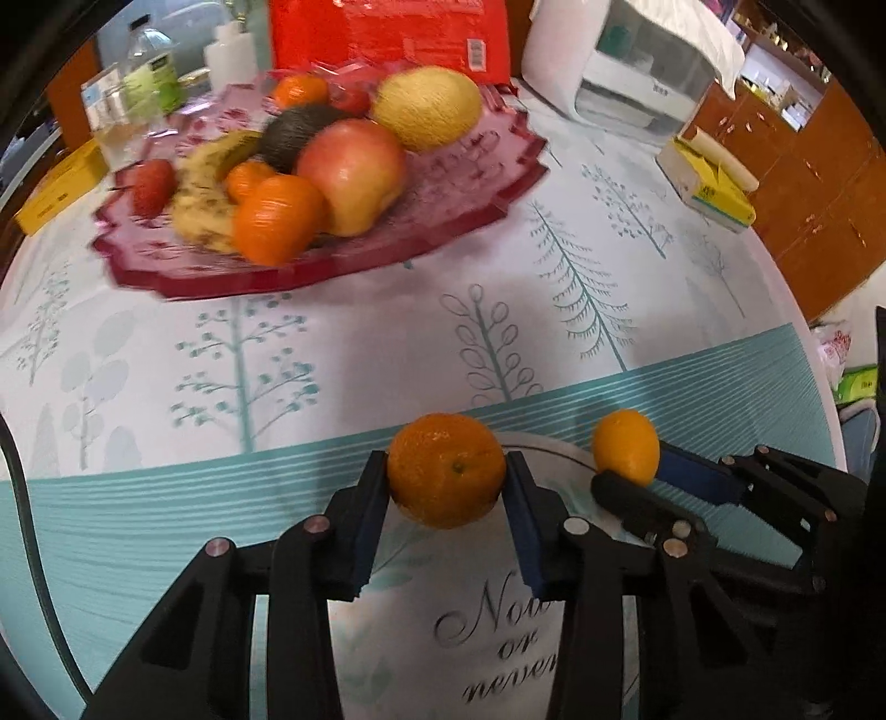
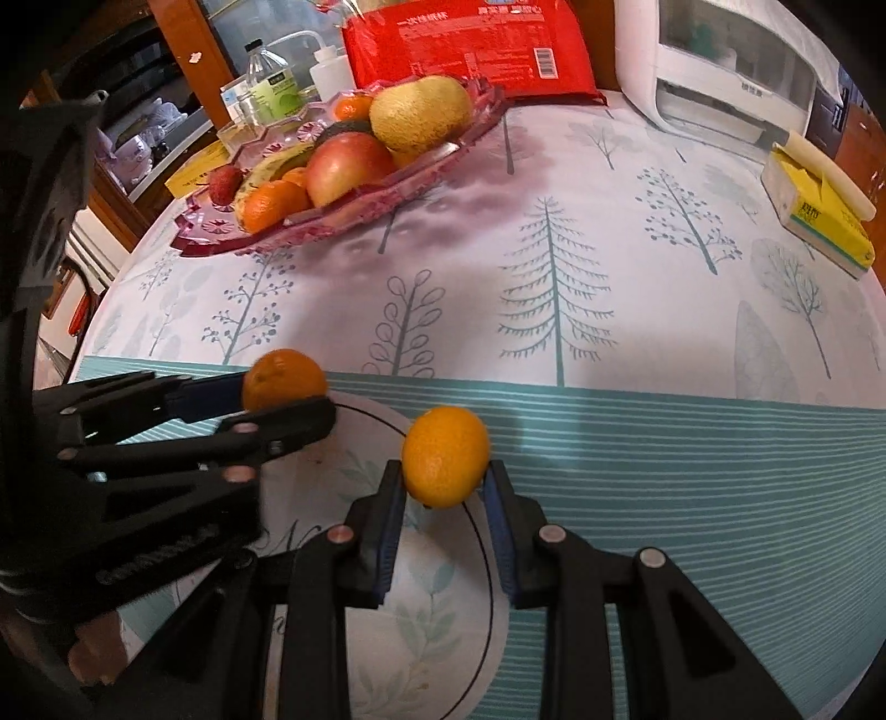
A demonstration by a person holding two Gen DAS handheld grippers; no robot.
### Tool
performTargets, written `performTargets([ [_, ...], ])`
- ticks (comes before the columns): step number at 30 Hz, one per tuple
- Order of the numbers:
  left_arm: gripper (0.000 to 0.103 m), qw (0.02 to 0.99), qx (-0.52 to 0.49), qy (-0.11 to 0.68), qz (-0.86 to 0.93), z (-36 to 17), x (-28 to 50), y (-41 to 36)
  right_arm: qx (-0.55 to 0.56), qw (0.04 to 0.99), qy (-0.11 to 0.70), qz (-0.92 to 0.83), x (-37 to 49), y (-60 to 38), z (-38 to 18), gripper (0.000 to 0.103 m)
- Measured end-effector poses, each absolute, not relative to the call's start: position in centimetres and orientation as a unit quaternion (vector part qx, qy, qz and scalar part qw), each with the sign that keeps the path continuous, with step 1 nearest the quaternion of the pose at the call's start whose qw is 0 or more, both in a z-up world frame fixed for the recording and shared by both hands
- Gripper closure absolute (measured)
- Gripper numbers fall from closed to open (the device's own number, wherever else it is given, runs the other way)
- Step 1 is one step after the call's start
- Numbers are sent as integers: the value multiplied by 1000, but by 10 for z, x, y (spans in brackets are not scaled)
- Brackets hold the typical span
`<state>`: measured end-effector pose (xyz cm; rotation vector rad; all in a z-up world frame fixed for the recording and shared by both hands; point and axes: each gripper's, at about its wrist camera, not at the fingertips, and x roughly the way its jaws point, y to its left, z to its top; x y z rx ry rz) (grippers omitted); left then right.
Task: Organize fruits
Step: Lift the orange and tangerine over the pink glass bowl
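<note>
My left gripper (image 1: 447, 471) is shut on an orange (image 1: 446, 476), its blue pads pressing both sides, just above the tablecloth's round medallion. To its right, my right gripper (image 2: 443, 471) is shut on a smaller, paler tangerine (image 2: 446, 455). In the right wrist view the left gripper (image 2: 288, 400) with its orange (image 2: 283, 379) sits at left; the left wrist view shows the right gripper (image 1: 631, 468) and the tangerine (image 1: 626, 446) at right. Farther back, a pink glass fruit tray (image 1: 470, 183) holds an apple (image 1: 354, 171), a melon (image 1: 426, 108), bananas (image 1: 205, 194), oranges, an avocado and strawberries.
A red package (image 1: 387, 33) stands behind the tray, with bottles (image 1: 149, 66) and a glass at the back left. A yellow box (image 1: 61, 188) lies left of the tray. A tissue box (image 1: 709, 183) and a white appliance (image 1: 642, 77) are at the back right. A tree-patterned cloth (image 1: 498, 310) covers the table.
</note>
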<state>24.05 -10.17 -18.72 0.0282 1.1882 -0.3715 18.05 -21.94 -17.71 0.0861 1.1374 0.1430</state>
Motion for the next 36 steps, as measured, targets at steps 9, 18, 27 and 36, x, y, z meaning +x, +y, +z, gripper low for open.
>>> performTargets([
  [9,64,838,-22,530,-132,-135,217,-35,41,853,512,95,175,-212,-136,74],
  [18,64,873,-35,477,-91,-45,226,14,23,885,446,130,199,-201,-36,74],
  [27,63,907,43,416,-50,56,270,21,11,922,365,128,253,-198,78,74],
  [36,63,911,85,400,-50,76,337,10,28,924,364,112,322,-188,94,74],
])
